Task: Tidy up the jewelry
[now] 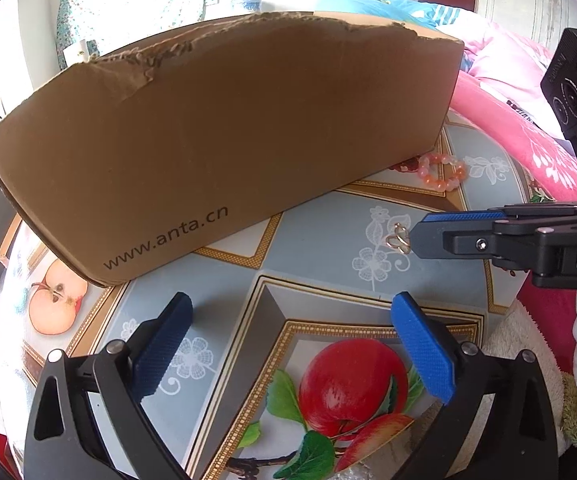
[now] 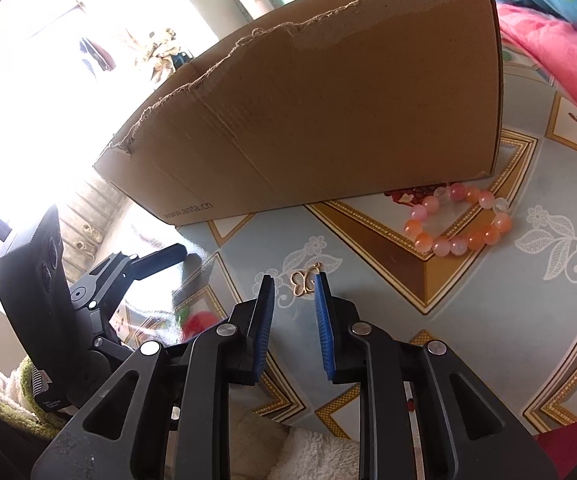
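We see a torn-edged cardboard box (image 1: 224, 128) standing on a table (image 1: 328, 248) covered with a fruit-and-lace patterned cloth. Near the box's right corner lies a bead bracelet (image 2: 460, 220) of pink and orange beads, close to the box wall (whether it touches we cannot tell). A small gold butterfly charm (image 2: 304, 280) lies flat on the cloth, well apart from the bracelet.

Our right gripper (image 2: 294, 292) points down at the charm; its jaws stand a little apart with the charm at the mouth of the gap, just beyond the tips, and the blue pads (image 2: 322, 320) do not press on it. Our left gripper (image 1: 288, 312) hovers over the printed apple with jaws wide apart and nothing between them.
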Motion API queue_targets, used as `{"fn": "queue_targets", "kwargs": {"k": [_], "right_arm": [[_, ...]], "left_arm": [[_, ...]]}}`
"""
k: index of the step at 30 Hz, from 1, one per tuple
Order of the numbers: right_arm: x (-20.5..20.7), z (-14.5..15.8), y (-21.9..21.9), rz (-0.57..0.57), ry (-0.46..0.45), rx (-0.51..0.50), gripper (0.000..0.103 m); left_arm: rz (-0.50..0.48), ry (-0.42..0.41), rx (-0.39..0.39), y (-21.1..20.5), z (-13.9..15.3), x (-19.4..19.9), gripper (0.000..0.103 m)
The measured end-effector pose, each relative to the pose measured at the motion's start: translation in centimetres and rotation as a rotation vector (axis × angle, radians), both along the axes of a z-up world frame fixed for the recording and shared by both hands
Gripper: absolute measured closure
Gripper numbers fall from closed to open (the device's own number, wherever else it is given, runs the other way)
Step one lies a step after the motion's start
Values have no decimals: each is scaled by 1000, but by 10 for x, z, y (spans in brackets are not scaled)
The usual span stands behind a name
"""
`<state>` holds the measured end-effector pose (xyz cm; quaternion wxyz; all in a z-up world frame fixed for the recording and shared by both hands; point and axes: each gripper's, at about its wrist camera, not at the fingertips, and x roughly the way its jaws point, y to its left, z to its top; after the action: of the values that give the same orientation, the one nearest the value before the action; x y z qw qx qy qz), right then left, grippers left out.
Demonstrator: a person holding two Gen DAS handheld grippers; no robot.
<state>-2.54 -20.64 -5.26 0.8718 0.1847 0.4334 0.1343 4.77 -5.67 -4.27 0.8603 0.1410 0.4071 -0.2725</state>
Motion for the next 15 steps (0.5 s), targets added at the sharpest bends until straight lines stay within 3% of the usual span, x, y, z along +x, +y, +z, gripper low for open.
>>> {"fn": "queue_targets", "kwargs": {"k": [15], "right_arm": [[5, -7, 5, 11, 21, 79, 81]], "left_arm": [[8, -5, -2, 0, 0, 0, 5]]}}
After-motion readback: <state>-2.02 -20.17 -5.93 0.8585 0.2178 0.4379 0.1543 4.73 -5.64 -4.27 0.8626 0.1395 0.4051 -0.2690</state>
